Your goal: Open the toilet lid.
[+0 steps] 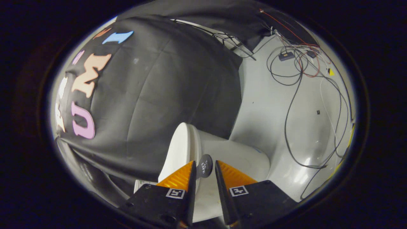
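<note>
A white toilet [235, 156] stands against the black cloth wall, and the whole view is rolled so that the grey floor lies to the right. Its white lid [181, 149] lies on the side towards the cloth, flat against the seat. A small dark round tab [204, 165] sticks out from the lid's front edge. My gripper [204, 163] is right at the toilet's front with the tab between its two fingertips. The fingers stand a narrow gap apart. One finger is close against the tab, while a thin strip of white shows between the tab and the other finger.
Black, red and white cables [295, 105] trail in loops over the grey floor [267, 105] beyond the toilet, with small dark boxes [286, 56] among them. The black cloth wall [165, 95] hangs close behind the lid.
</note>
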Motion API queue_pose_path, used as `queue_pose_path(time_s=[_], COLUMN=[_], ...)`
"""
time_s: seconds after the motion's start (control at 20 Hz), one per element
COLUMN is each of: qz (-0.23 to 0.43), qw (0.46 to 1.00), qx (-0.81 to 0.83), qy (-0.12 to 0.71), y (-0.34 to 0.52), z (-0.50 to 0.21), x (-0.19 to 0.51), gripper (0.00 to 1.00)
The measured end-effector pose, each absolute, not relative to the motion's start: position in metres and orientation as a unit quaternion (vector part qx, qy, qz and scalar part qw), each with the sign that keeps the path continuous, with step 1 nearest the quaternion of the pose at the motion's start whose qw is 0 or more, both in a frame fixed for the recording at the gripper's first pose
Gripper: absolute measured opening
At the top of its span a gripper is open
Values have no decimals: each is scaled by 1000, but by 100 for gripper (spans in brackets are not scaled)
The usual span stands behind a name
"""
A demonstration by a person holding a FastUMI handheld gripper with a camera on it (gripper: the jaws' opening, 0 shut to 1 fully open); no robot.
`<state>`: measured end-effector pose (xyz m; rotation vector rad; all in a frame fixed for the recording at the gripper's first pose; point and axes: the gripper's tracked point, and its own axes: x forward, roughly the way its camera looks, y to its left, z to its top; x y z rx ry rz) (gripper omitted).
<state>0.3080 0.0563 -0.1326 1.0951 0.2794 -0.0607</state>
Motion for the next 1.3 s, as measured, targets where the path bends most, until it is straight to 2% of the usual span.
queue_pose_path(time_s=[0.25, 0.45, 0.65, 1.05, 1.3], qz=[-13, -20, -8, 3, 48], qw=[823, 796, 796, 878, 904], qx=[557, 595, 598, 474, 425], qy=[113, 109, 93, 73, 17], y=[62, 60, 69, 96, 151], z=[-132, -134, -121, -45, 29], x=[328, 336, 331, 315, 308], gripper=[37, 16, 4, 4, 3])
